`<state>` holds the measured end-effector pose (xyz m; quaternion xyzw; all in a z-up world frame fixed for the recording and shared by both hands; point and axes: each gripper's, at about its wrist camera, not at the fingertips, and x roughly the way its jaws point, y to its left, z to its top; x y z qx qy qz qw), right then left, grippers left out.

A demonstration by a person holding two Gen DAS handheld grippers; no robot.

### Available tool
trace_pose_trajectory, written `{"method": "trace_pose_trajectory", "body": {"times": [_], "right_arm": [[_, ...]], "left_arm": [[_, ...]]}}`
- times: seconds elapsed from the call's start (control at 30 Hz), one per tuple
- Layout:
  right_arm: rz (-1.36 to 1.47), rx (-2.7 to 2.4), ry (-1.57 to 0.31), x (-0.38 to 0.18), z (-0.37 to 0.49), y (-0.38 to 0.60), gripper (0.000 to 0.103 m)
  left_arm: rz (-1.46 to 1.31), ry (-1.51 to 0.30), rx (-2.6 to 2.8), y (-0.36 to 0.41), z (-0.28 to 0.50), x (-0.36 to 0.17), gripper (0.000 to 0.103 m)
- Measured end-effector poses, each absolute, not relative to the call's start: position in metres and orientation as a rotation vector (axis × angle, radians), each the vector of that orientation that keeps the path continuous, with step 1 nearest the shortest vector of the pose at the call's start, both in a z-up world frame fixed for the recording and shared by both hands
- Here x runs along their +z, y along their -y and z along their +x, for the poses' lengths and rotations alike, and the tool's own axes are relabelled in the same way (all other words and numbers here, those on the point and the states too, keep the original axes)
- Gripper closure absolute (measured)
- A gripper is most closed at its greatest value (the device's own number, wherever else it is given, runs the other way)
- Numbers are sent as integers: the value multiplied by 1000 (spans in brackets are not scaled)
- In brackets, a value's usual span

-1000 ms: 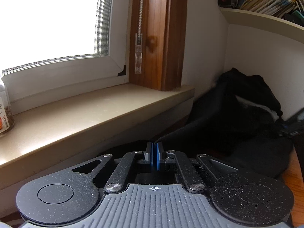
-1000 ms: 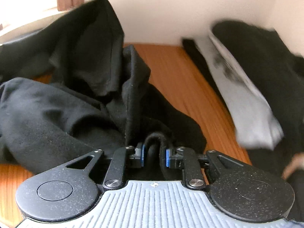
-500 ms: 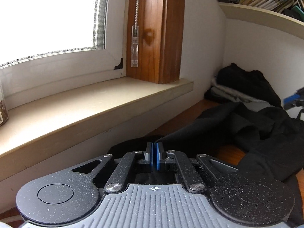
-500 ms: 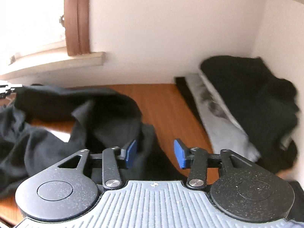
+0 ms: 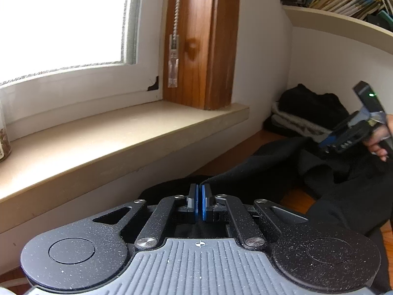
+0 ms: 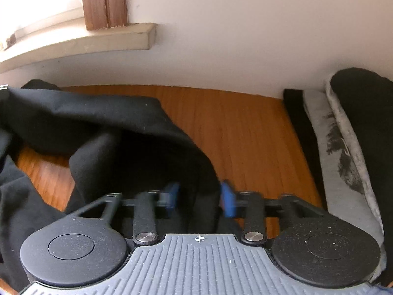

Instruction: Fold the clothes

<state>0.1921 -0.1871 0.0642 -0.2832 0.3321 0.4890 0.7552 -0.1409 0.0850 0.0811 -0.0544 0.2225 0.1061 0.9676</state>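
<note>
A black garment [image 5: 258, 169] lies crumpled on the wooden tabletop [image 6: 245, 135]. My left gripper [image 5: 199, 191] is shut on one edge of it, and the cloth runs taut from the pads off to the right. My right gripper [image 6: 199, 194] is over the garment's [image 6: 110, 127] right-hand corner. Its blurred jaws are closing, still apart, with a fold of black cloth between the blue pads. The left wrist view shows the right gripper [image 5: 329, 145] at the far right, held by a hand [image 5: 378, 145] and pointing down at the cloth.
A stack of folded black and grey clothes [image 6: 343, 147] sits against the wall at the right. A beige windowsill [image 5: 122, 135] runs along the left above the tabletop, with a jar [image 5: 3, 137] at its end. A shelf of books [image 5: 343, 0] hangs overhead.
The right gripper let go of the bunched cloth, opened wide, swung sideways to the garment's corner, and its jaws have started coming together. The raised cloth has sunk. The left gripper stayed put.
</note>
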Motion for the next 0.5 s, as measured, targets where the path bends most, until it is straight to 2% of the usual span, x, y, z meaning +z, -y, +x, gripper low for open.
{"method": "trace_pose_trajectory", "body": {"times": [0.13, 0.37, 0.47, 0.5], "right_arm": [[-583, 1056, -622, 90, 201, 182, 99], [-521, 900, -160, 179, 201, 171, 99], [-578, 799, 59, 193, 188, 173, 99], [-583, 794, 51, 192, 190, 174, 99]], "left_arm": [[-109, -432, 211, -76, -140, 97, 101], [-87, -369, 253, -63, -125, 142, 101], [-80, -357, 221, -46, -112, 152, 101], [-73, -368, 214, -38, -108, 150, 101]]}}
